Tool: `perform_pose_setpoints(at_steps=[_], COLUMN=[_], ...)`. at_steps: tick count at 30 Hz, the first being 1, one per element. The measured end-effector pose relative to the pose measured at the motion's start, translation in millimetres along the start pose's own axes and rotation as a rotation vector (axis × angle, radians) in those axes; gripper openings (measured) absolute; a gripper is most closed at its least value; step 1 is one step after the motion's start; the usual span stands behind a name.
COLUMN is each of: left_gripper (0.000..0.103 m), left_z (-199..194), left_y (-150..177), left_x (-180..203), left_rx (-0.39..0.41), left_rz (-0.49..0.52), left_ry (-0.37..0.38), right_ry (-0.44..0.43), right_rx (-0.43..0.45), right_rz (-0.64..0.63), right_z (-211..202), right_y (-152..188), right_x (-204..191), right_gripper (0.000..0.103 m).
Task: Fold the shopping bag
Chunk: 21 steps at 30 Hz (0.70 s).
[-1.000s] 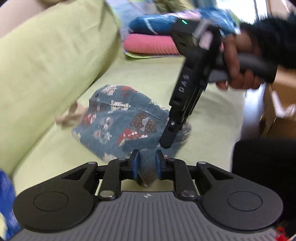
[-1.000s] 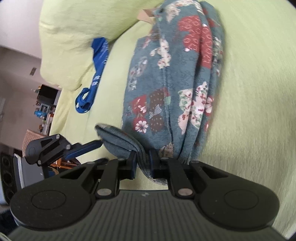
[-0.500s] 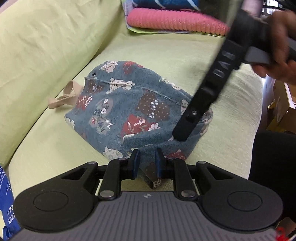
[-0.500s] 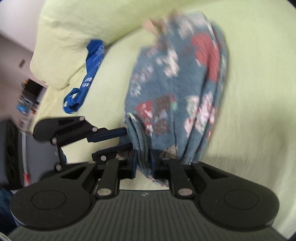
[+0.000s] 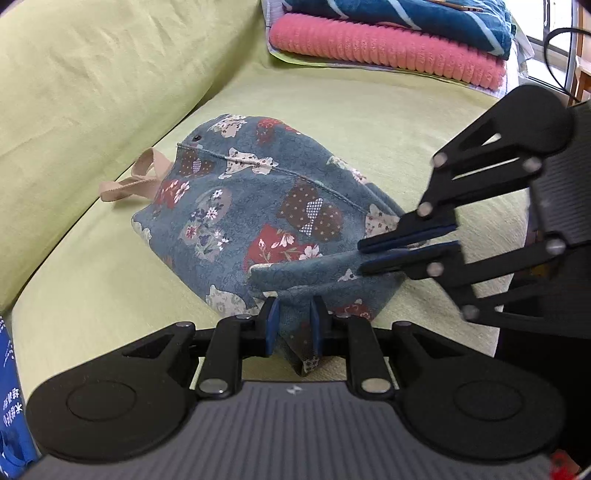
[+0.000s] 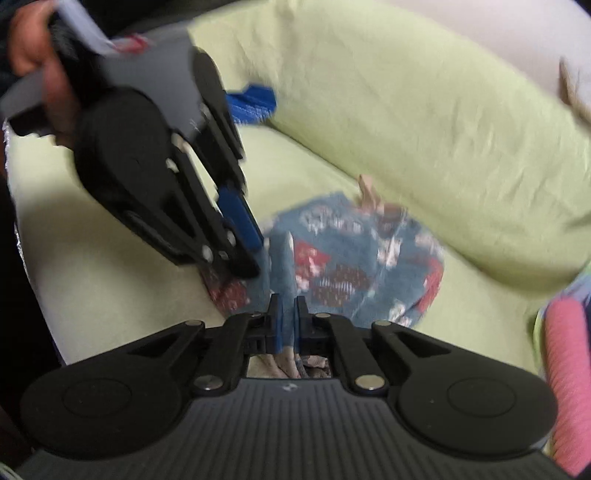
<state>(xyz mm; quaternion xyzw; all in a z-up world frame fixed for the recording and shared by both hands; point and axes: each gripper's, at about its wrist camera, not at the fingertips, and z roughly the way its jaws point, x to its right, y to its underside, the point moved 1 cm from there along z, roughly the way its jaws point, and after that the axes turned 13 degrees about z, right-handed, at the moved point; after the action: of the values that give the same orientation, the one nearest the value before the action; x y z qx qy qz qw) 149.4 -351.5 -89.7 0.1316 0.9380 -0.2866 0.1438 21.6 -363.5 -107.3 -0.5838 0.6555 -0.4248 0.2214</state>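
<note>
The shopping bag (image 5: 240,206), blue denim cloth with a floral patchwork print, lies crumpled on the green sofa seat (image 5: 406,122). Its beige handle (image 5: 129,184) sticks out to the left. My left gripper (image 5: 292,314) is shut on the bag's near edge, and a fold of cloth hangs between its fingers. My right gripper (image 5: 362,254) comes in low from the right, pinching the bag's right corner. The right wrist view is blurred: the right gripper (image 6: 289,310) holds a ridge of the bag (image 6: 351,266), with the left gripper (image 6: 258,258) just to the left, held by a hand.
A pink towel (image 5: 388,51) and a blue striped towel (image 5: 406,14) are stacked at the far end of the sofa. The green back cushion (image 5: 92,74) rises on the left. A blue printed bag (image 5: 11,398) lies at the near left edge.
The right gripper has swung down from above the bag to its right side, still holding the cloth. The left gripper keeps its hold on the near edge. The bag has shifted slightly.
</note>
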Motion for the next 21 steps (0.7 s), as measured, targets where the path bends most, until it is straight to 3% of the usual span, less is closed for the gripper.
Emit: perform_pose_setpoints(at_steps=[3, 4, 6, 10, 15, 17, 21], left_gripper=[0.023, 0.023, 0.040, 0.052, 0.067, 0.067, 0.066], left_z=[-8, -13, -21, -16, 3, 10, 10], left_y=[7, 12, 27, 65, 87, 88, 88], left_x=[17, 28, 56, 107, 117, 112, 95], left_rx=[0.040, 0.061, 0.088, 0.075, 0.100, 0.096, 0.148], left_rz=[0.128, 0.207, 0.408, 0.839, 1.142, 1.227, 1.279], left_ry=[-0.068, -0.106, -0.184, -0.345, -0.517, -0.528, -0.439], right_ry=[-0.013, -0.021, -0.037, -0.064, -0.115, -0.123, -0.142], right_rx=[-0.021, -0.024, -0.026, -0.046, -0.069, -0.074, -0.079], right_rz=[0.003, 0.014, 0.023, 0.027, 0.044, 0.035, 0.041], right_z=[6, 6, 7, 8, 8, 8, 9], right_y=[-5, -5, -5, -6, -6, -6, -5], right_x=[2, 5, 7, 11, 20, 21, 25], right_gripper=[0.003, 0.003, 0.003, 0.004, 0.006, 0.006, 0.006])
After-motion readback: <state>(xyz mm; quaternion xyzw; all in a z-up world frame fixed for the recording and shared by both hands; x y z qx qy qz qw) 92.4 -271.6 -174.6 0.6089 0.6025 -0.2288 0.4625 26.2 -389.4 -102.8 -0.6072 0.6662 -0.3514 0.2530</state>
